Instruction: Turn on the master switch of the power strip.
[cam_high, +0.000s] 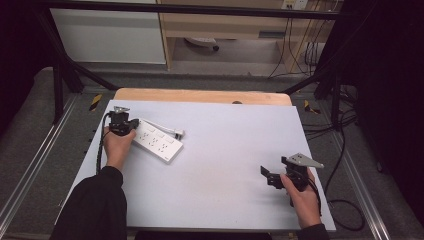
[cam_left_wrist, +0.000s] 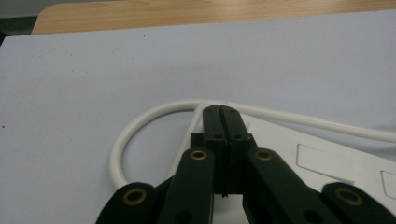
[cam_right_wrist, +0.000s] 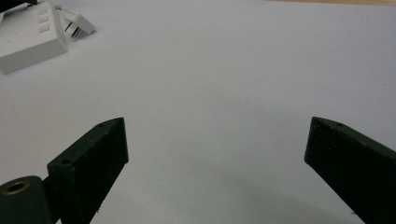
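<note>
White hard plastic is the material of the long rectangular power strip (cam_high: 156, 140), which lies flat on the pale grey surface (cam_high: 230, 150), in its left part, at a slant. Its round white cable (cam_left_wrist: 140, 128) leaves the near end in a loop and runs along the far side of the body to a white plug (cam_high: 178, 133) that rests just beside the other end.

The left gripper (cam_high: 120, 124) stands over the cable end of the strip. In the left gripper view its jaws are pressed together, with nothing visible between them, and their tips are at the edge of the strip where the cable comes out; I cannot tell if they touch it. The right gripper (cam_high: 272, 176) is well apart, over the bare right part of the surface, with its jaws spread wide and empty.

I judge that the strip is stiff and quite light, with a smooth shell that can slide on the surface and slip between hard jaws. The best hold is probably across the narrow width of the body, near one end. The cable is soft and springy; to pull it would drag or turn the strip, and the plug may swing.
</note>
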